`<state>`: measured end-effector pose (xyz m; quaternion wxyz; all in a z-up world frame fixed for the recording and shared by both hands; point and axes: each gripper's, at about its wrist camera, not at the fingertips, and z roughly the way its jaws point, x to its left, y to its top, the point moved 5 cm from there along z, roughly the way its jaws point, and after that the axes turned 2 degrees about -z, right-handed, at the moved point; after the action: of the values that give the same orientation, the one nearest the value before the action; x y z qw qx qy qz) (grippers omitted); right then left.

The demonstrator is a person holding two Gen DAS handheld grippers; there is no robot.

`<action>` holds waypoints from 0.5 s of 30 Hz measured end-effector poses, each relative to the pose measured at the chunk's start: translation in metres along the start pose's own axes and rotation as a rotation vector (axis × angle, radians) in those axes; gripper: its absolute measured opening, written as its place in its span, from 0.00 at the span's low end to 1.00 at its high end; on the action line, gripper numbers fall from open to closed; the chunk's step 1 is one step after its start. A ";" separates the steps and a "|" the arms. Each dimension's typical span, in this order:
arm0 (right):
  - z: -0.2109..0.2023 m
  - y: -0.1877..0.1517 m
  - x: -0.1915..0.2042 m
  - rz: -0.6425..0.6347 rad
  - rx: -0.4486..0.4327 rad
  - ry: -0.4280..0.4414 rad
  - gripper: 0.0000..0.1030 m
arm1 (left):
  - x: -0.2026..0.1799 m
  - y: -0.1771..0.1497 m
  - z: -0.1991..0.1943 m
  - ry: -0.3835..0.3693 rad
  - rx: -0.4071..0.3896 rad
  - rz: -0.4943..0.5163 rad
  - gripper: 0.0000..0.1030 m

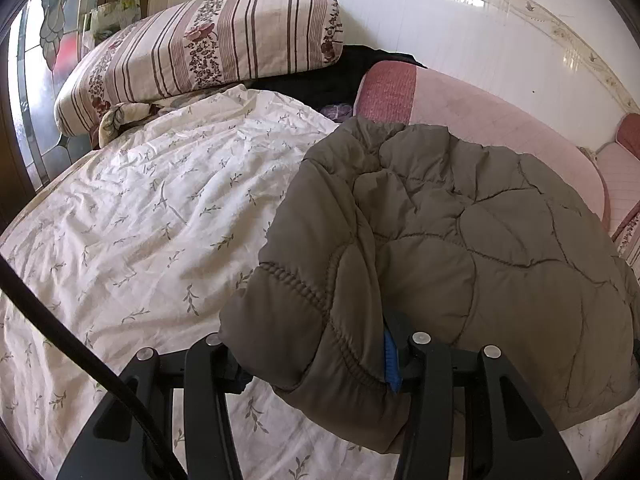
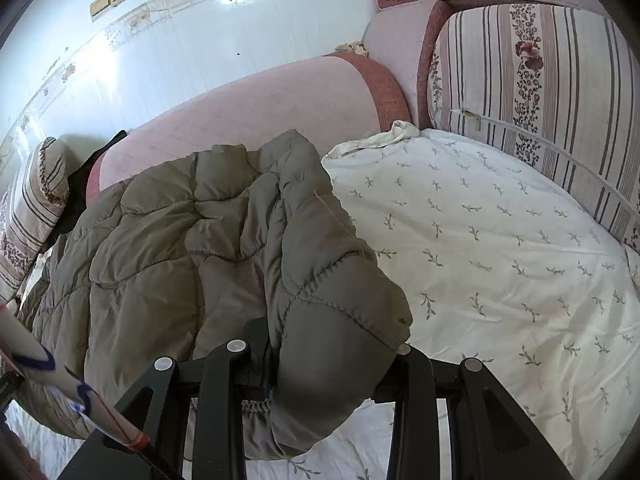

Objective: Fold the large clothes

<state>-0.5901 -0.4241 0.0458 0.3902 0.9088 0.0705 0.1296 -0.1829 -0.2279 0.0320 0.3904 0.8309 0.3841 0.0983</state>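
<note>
Olive quilted jacket lay on the floral sheet, pinched by both grippers.
Nearest, the left gripper and right gripper each clamped a cuffed jacket edge; beyond the jacket stood the pink headboard, a striped pillow farther off.

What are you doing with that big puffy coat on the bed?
A person is folding a large olive-brown quilted jacket on a bed covered with a white leaf-print sheet, using a handheld gripper in each hand. The left gripper has its jaws shut on a gathered cuff at one side of the jacket, and the right gripper has its jaws shut on a puffy edge at the other side. The jacket lies bunched against a pink cushion, with a striped floral pillow nearby.
</note>
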 end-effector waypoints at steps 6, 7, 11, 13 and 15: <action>-0.004 0.003 0.000 -0.007 -0.011 0.004 0.34 | 0.000 0.001 -0.003 -0.001 -0.007 -0.001 0.46; -0.004 0.003 0.000 -0.009 -0.012 0.005 0.34 | 0.000 0.002 -0.004 -0.001 -0.008 0.000 0.46; -0.005 0.005 0.000 -0.005 -0.013 0.009 0.34 | 0.000 0.002 -0.005 -0.004 -0.008 -0.002 0.46; -0.006 0.004 0.000 -0.006 -0.014 0.008 0.34 | 0.000 0.003 -0.004 -0.004 -0.007 -0.003 0.46; -0.007 0.005 0.000 -0.007 -0.015 0.008 0.34 | 0.000 0.003 -0.006 -0.009 -0.008 -0.008 0.46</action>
<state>-0.5921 -0.4230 0.0539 0.3974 0.9050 0.0744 0.1324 -0.1838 -0.2261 0.0380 0.3959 0.8282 0.3851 0.0947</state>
